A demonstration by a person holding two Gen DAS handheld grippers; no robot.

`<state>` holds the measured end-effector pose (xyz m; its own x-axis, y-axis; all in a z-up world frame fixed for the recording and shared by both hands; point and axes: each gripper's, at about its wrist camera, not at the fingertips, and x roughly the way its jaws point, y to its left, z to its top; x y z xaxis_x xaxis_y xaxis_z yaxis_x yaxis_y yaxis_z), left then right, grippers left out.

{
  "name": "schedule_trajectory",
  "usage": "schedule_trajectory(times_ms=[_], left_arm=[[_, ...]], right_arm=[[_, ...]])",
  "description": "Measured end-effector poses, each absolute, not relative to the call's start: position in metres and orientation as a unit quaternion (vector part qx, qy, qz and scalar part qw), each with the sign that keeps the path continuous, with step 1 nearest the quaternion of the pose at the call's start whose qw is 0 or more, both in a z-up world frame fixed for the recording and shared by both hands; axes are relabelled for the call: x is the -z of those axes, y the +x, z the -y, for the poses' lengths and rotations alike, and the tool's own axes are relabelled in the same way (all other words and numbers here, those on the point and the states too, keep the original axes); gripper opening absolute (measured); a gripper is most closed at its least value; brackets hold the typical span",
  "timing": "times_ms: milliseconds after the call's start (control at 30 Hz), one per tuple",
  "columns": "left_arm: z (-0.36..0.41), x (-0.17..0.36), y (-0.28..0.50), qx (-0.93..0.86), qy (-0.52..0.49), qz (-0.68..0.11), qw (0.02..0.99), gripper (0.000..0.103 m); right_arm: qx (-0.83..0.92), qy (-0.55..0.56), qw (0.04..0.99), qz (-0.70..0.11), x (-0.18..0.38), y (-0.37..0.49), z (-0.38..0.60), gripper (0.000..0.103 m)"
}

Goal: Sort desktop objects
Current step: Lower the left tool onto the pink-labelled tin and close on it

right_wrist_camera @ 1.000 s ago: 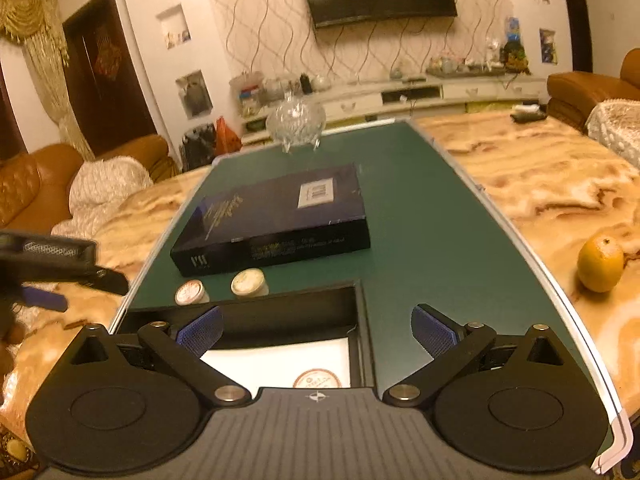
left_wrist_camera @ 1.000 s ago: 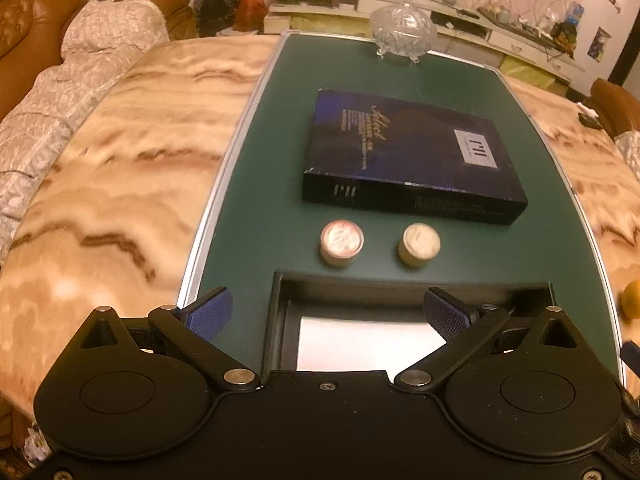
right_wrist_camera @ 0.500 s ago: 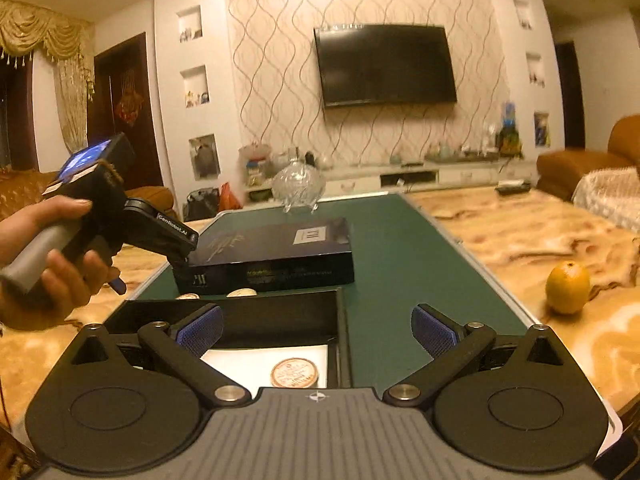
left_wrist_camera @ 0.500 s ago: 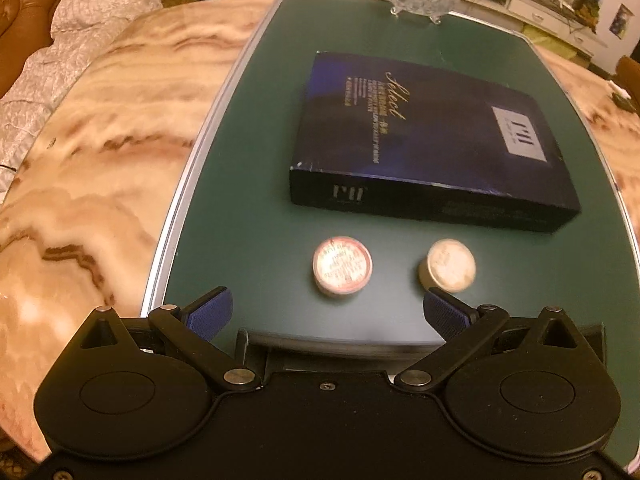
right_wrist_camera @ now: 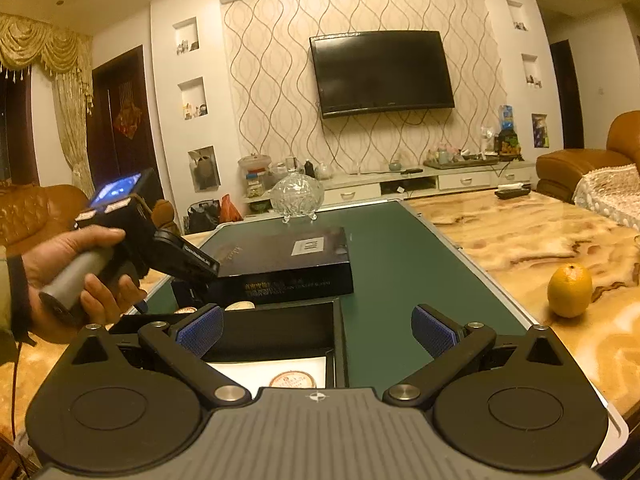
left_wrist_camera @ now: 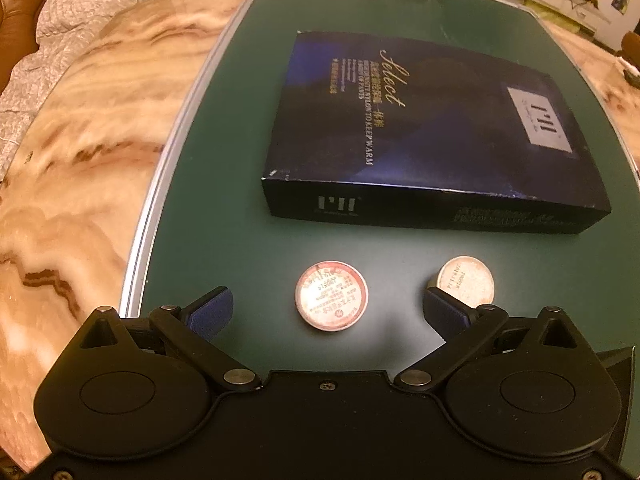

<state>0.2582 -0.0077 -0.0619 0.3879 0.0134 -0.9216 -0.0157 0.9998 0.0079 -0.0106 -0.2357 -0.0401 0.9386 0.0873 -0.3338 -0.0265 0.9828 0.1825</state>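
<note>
From the left wrist view, the left gripper (left_wrist_camera: 328, 312) hangs over the green surface (left_wrist_camera: 224, 184) with its jaws spread wide and nothing between them. The red-printed round tin (left_wrist_camera: 331, 301) sits on the green just in front of the dark blue box (left_wrist_camera: 424, 132), in line with the gap of the jaws. The paler round tin (left_wrist_camera: 466, 281) lies beside it, also in front of the box, partly behind one blue pad (left_wrist_camera: 446, 313).

From the right wrist view, the right gripper (right_wrist_camera: 316, 326) is likewise wide open and empty, above the black open tray (right_wrist_camera: 336, 344), which stands in front of the box (right_wrist_camera: 288, 266). A third tin (right_wrist_camera: 296, 381) rests inside the tray. The person's left hand (right_wrist_camera: 76, 276) holds the other gripper tilted down left of the box. An orange (right_wrist_camera: 570, 290) sits well off to the box's right.
</note>
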Motion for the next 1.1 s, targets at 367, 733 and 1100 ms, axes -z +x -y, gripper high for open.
schedule_trajectory(times_ms=[367,733,1100], left_arm=[[0.015,0.073,0.265,0.000,0.002,-0.565,0.825,0.094],[0.013,0.075,0.266,0.011,0.000,-0.567,0.824,0.086],[0.013,0.075,0.268,0.015,-0.001,-0.575,0.818,0.064]], right_arm=[[-0.036,0.130,0.947,-0.292,0.038,0.016,0.241,0.103],[-0.044,0.154,0.937,-0.311,0.029,0.012,0.246,0.103],[-0.047,0.168,0.932,-0.317,0.033,0.013,0.253,0.103]])
